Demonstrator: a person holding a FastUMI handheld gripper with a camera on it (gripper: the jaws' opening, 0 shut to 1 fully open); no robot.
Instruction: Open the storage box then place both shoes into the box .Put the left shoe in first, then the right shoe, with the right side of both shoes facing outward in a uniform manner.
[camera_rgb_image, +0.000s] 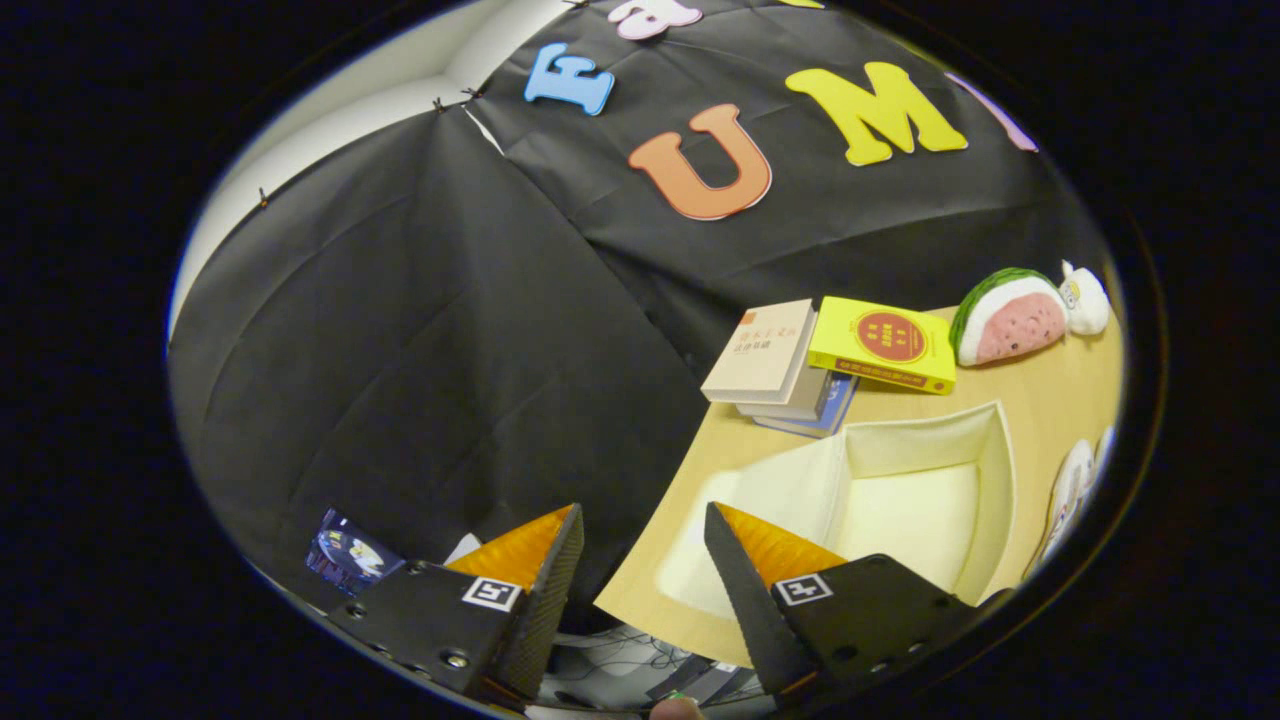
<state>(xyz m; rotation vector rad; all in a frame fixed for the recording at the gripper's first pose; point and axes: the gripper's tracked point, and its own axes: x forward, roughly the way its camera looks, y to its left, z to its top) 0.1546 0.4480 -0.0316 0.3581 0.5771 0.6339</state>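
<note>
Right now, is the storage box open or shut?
Open. The storage box has its lid flap folded out flat on the table, its pale inside empty. The gripper is open, holding nothing.

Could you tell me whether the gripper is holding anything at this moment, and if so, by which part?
Nothing is held: the gripper is open, its fingers apart with only air between them, above the table's edge near the open storage box.

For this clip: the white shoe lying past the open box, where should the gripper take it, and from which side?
Only a sliver of the shoe shows, beyond the far wall of the open box, so the best part is a guess: probably the collar rim, coming from above, one finger inside. The gripper is open, empty, off the table's edge.
</note>
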